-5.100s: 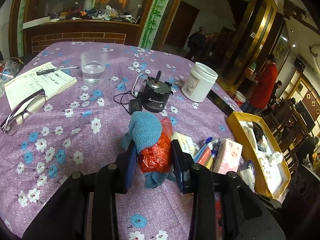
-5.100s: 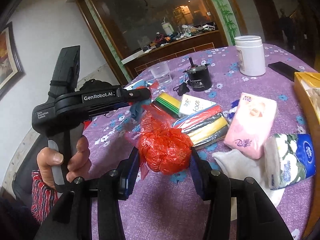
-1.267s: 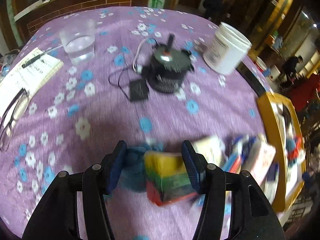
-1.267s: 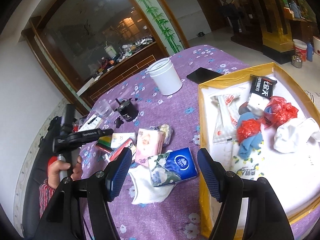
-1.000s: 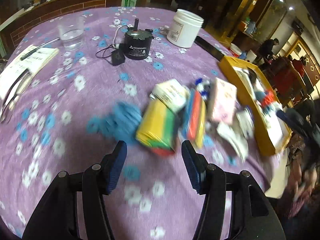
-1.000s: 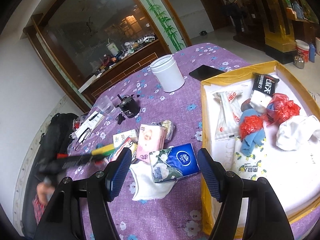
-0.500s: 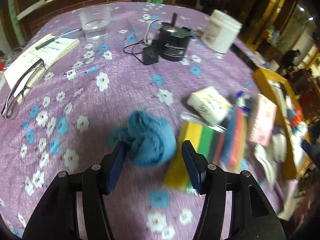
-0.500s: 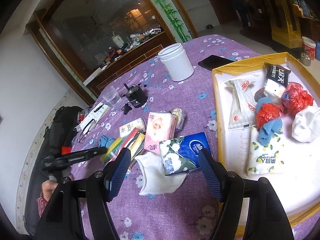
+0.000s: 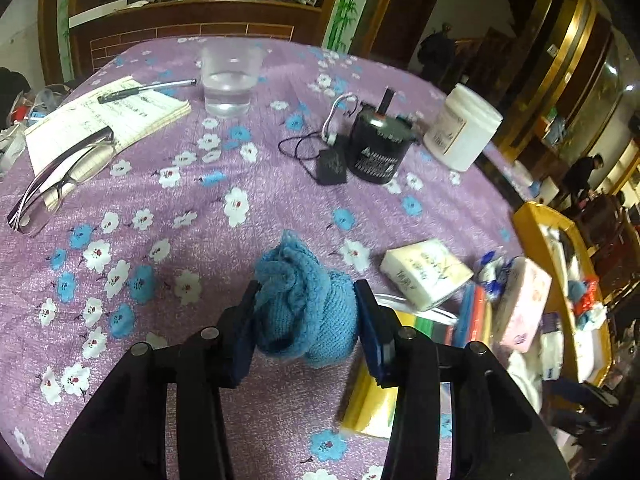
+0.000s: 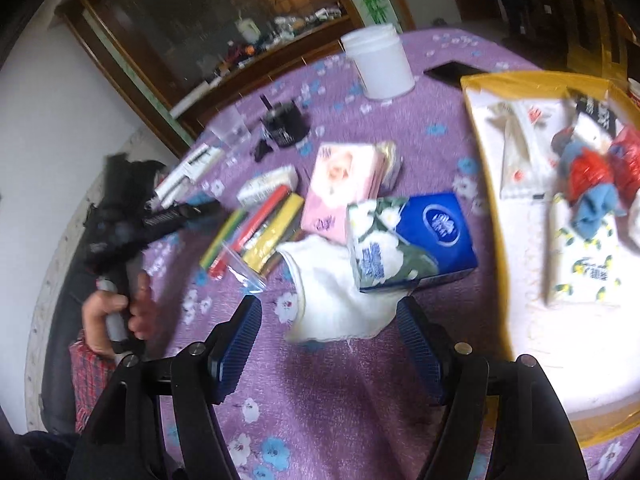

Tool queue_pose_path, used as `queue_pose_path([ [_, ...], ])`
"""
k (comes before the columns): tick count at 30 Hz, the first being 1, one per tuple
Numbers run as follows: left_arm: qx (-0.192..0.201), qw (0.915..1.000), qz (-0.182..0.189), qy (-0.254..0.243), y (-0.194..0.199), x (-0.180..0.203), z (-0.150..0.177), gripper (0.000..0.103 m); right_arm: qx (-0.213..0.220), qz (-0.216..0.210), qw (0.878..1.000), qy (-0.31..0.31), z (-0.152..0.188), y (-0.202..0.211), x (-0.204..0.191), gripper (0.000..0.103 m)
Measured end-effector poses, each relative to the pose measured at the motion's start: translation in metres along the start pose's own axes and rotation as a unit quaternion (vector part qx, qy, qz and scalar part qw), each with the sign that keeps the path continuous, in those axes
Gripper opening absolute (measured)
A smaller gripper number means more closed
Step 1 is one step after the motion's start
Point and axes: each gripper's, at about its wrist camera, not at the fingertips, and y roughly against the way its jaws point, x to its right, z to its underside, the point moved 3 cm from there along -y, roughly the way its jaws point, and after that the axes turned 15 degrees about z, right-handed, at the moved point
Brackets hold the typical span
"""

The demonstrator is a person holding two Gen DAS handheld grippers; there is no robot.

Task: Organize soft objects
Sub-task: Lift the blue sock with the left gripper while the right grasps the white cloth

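A crumpled blue knitted sock (image 9: 308, 320) lies on the purple flowered tablecloth (image 9: 168, 200). My left gripper (image 9: 306, 312) straddles it, jaws closing, and both blue pads touch its sides. In the right wrist view a hand (image 10: 116, 312) holds that left gripper at the far left. My right gripper (image 10: 330, 332) is open and hovers just above a white cloth (image 10: 332, 304), nothing between its pads. A blue flowered tissue pack (image 10: 412, 236) rests on the cloth's far edge. The yellow-rimmed box (image 10: 480, 128) at the right holds tissue packs, red bags and a blue sock.
A pink tissue pack (image 10: 344, 188), bagged coloured cloths (image 10: 260, 228) and a small white tissue pack (image 9: 424, 276) lie mid-table. Farther back stand a black motor with cable (image 9: 376, 148), a white jar (image 9: 460, 132) and a cup of water (image 9: 230, 80). Notebook, pen and glasses (image 9: 60, 176) lie left.
My left gripper came down around the blue sock and its jaws narrowed onto it. My right gripper sank closer to the white cloth and the blue tissue pack, still open.
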Motion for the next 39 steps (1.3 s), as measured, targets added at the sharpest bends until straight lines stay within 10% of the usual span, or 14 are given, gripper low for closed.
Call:
queue_pose_path([
  [9, 0.01, 0.9996, 0.024, -0.014, 0.008, 0.01, -0.002, 0.042, -0.012, 0.087, 0.996, 0.016, -0.003, -0.033, -0.014, 0.07],
  [10, 0.011, 0.9996, 0.024, -0.014, 0.009, 0.01, -0.002, 0.042, 0.0, 0.09, 0.996, 0.02, -0.005, -0.032, -0.016, 0.062],
  [11, 0.012, 0.9995, 0.025, -0.014, 0.009, 0.01, -0.002, 0.042, 0.002, 0.092, 0.995, 0.027, -0.005, -0.032, -0.018, 0.029],
  [12, 0.013, 0.9994, 0.027, -0.015, 0.01, 0.011, -0.002, 0.042, 0.001, 0.087, 0.996, 0.03, -0.005, -0.033, -0.019, 0.01],
  [22, 0.016, 0.9994, 0.029, -0.009, 0.01, 0.01, -0.002, 0.042, 0.046, -0.113, 0.985, 0.123, 0.015, 0.031, -0.067, 0.008],
  [30, 0.014, 0.9994, 0.029, -0.01, 0.01, 0.009, -0.002, 0.042, -0.007, -0.059, 0.972, 0.229, 0.052, 0.007, -0.091, 0.034],
  [35, 0.01, 0.9993, 0.032, -0.013, 0.009, 0.012, -0.001, 0.042, 0.061, -0.011, 0.954, 0.294, 0.055, 0.025, -0.096, 0.076],
  [39, 0.01, 0.9993, 0.033, -0.018, 0.008, 0.013, -0.001, 0.042, 0.073, 0.002, 0.941, 0.331, 0.049, 0.022, -0.108, 0.077],
])
